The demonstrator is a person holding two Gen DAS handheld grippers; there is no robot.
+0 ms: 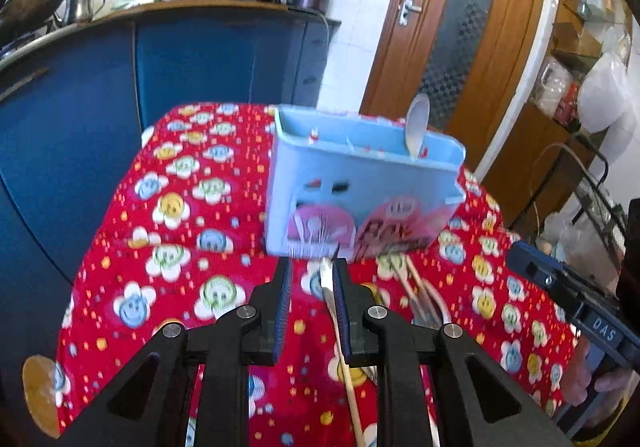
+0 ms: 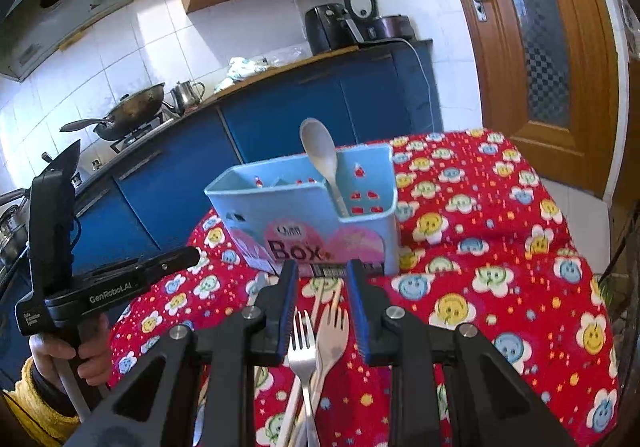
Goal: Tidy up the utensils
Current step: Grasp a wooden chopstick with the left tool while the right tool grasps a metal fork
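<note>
Left tongs (image 1: 313, 275) tilted down, jaws partly apart. Right tongs (image 2: 322, 279) also tilted down, jaws partly apart. A hand (image 2: 60, 359) with a yellow sleeve grips the left handle.

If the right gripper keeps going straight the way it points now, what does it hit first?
Probably the metal fork and pale wooden fork lying on the red flowered tablecloth between its jaws; beyond them stands the light blue plastic utensil box. Depth is unclear.

White tiled wall (image 2: 160, 27), blue cabinets (image 2: 304, 103), wooden door (image 2: 532, 47).
</note>
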